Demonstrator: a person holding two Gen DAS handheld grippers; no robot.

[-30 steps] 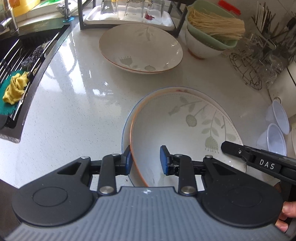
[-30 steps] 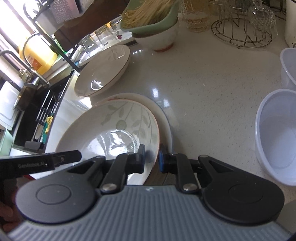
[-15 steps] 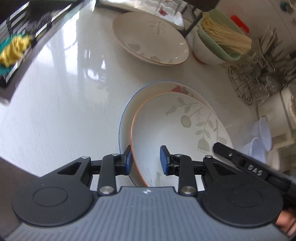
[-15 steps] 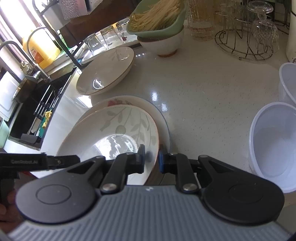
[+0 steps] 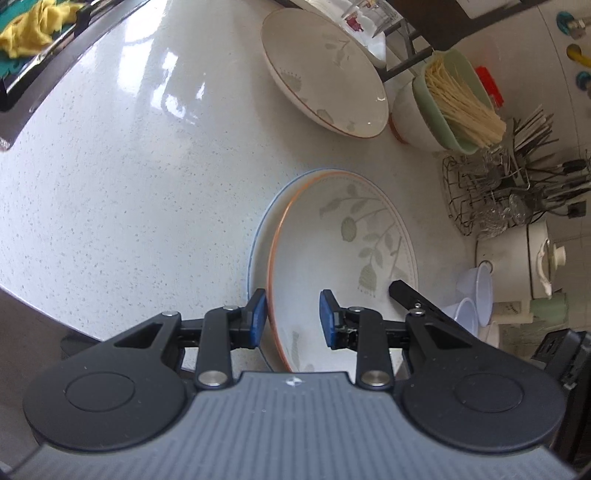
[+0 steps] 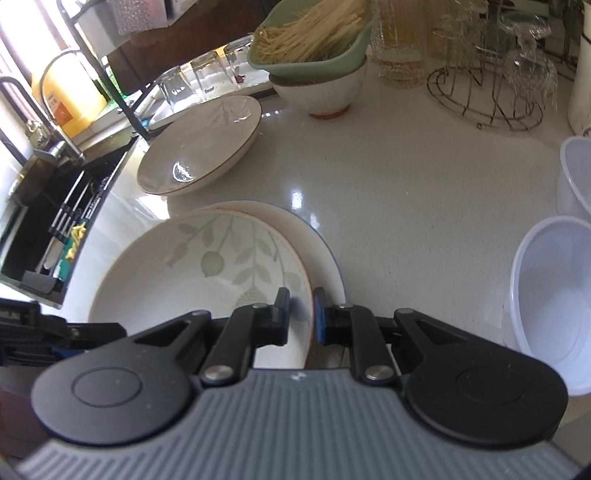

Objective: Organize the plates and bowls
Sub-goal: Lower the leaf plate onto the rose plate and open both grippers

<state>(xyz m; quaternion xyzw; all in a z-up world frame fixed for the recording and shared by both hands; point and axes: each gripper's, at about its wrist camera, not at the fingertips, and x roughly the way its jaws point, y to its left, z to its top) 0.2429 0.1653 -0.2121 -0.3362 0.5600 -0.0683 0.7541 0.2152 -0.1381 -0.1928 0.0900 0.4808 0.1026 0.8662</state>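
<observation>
Landmark: leaf-pattern bowl [image 5: 343, 258], orange-rimmed, sitting inside a wider blue-rimmed plate [image 5: 258, 251] on the speckled white tabletop [image 5: 129, 184].

Left wrist view, left to right. Far left of the bowl, at the tabletop edge, a yellow cloth [image 5: 26, 29] lies in the dark sink area. Left gripper [image 5: 291, 317]: jaws part-open, straddling the bowl's near-left rim, one blue pad outside the rim, one inside; a visible gap on the inside pad, so no firm clamp can be confirmed. Beyond the bowl, well apart, a second leaf-pattern bowl [image 5: 325, 70] rests on the tabletop. Right of that one, a green dish of dry noodles [image 5: 458, 99] sits on a white bowl. Further right, a wire rack [image 5: 480, 195] with glasses.

Right wrist view, left to right. Left of the leaf-pattern bowl [image 6: 207, 266], the sink [image 6: 55, 221] with utensils. Second bowl [image 6: 203, 147] lies beyond, apart. Right gripper [image 6: 301, 314]: jaws narrow, closed on the bowl's right rim, one pad inside, one outside between bowl and blue-rimmed plate [image 6: 325, 251]. Right of the bowl, apart, two translucent plastic tubs [image 6: 554, 295] stand on the tabletop.
</observation>
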